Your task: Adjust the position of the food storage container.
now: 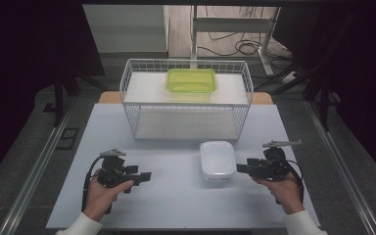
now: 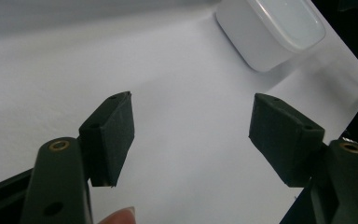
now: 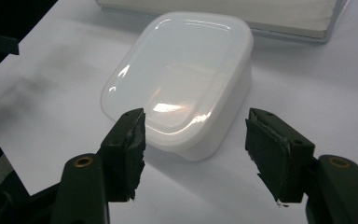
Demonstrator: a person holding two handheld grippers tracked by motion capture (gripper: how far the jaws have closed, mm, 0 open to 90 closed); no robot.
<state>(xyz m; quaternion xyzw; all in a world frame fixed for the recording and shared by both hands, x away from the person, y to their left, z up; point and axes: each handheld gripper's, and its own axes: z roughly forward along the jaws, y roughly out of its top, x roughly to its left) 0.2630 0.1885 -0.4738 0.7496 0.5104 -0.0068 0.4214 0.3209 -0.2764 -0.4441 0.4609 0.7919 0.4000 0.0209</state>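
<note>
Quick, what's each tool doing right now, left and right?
Left tool: open, holding nothing.
Right tool: open, empty, pointed at the white box.

We saw a white wire basket (image 1: 186,100) standing at the far middle of the white worktop (image 1: 176,196). On the basket's upper shelf sat a green lidded container (image 1: 191,80). Beyond the basket, cables (image 1: 235,46) lay on the floor.

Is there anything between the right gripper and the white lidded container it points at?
Nothing visible. The right gripper has its jaws open and aimed straight at the white container, which sits on bare table just in front of the jaw tips. The wire basket stands farther back, behind the container.
</note>
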